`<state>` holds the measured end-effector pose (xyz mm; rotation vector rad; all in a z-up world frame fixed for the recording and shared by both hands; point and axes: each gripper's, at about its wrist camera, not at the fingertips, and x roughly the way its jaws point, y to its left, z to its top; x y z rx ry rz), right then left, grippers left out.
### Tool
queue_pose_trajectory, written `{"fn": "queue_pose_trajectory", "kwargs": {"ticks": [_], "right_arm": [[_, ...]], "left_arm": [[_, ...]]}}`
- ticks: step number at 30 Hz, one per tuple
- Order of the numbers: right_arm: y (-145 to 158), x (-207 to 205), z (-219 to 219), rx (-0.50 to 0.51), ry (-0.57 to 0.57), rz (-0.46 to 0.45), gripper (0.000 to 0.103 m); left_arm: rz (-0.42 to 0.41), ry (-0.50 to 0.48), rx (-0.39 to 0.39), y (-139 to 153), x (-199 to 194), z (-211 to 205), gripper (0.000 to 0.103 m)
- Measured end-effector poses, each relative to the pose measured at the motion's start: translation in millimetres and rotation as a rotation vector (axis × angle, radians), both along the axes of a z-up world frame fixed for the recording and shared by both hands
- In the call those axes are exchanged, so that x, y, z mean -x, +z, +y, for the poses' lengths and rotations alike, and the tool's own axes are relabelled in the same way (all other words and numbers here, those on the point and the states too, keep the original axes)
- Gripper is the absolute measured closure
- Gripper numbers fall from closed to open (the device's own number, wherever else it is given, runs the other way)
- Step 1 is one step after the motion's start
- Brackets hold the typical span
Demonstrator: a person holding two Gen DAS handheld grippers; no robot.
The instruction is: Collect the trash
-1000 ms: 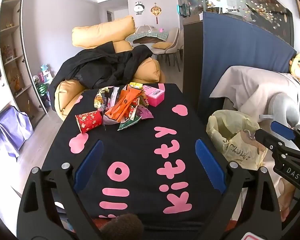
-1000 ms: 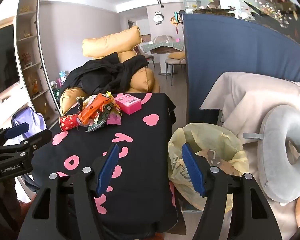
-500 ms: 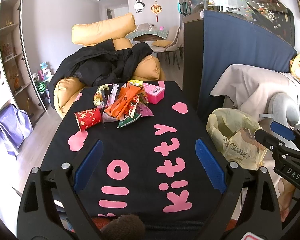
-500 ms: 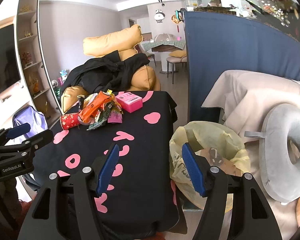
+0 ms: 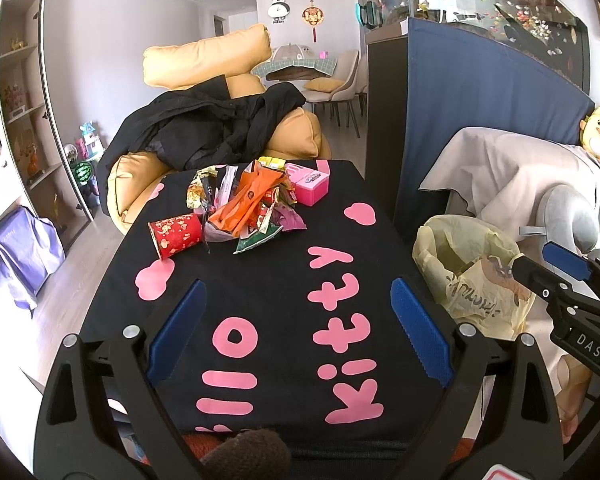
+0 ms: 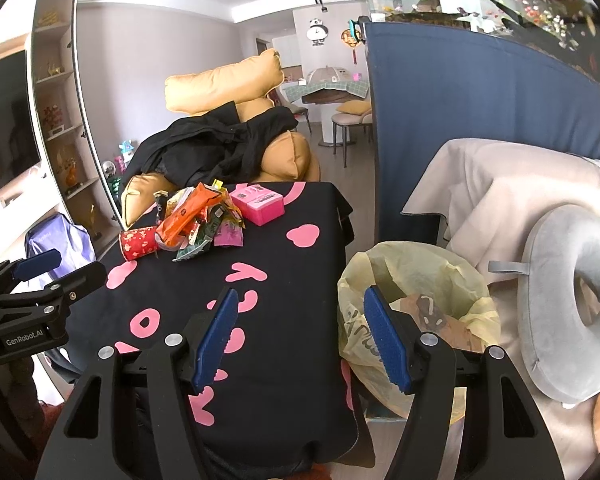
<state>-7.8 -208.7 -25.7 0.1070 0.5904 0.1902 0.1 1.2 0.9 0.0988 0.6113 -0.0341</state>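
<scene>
A heap of snack wrappers (image 5: 248, 208) with an orange one on top lies at the far end of the black table (image 5: 268, 300) with pink letters. A red paper cup (image 5: 175, 234) lies on its side left of the heap. The heap (image 6: 198, 220) and cup (image 6: 139, 243) also show in the right wrist view. A yellow trash bag (image 5: 472, 276) stands open right of the table, also in the right wrist view (image 6: 412, 292). My left gripper (image 5: 296, 328) is open and empty over the table's near end. My right gripper (image 6: 304, 336) is open and empty between table edge and bag.
A pink box (image 5: 310, 186) sits behind the wrappers. An orange sofa with black coats (image 5: 212, 136) stands beyond the table. A blue partition (image 5: 480, 112), a draped chair (image 6: 500, 200) and a grey neck pillow (image 6: 572, 300) are on the right. Shelves (image 5: 20, 100) line the left wall.
Both grippers have drifted slightly forward and lower toward the table. Both stay open and empty. Nothing on the table has moved.
</scene>
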Motion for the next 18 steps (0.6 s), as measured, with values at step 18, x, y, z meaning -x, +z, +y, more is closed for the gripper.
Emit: {"fn": "queue_pose_trajectory", "kwargs": {"ticks": [18], "right_arm": [[-0.7, 0.3, -0.2, -0.001, -0.001, 0.001, 0.041]], "left_arm": [[0.005, 0.0, 0.002, -0.1, -0.9, 0.4, 0.014]]}}
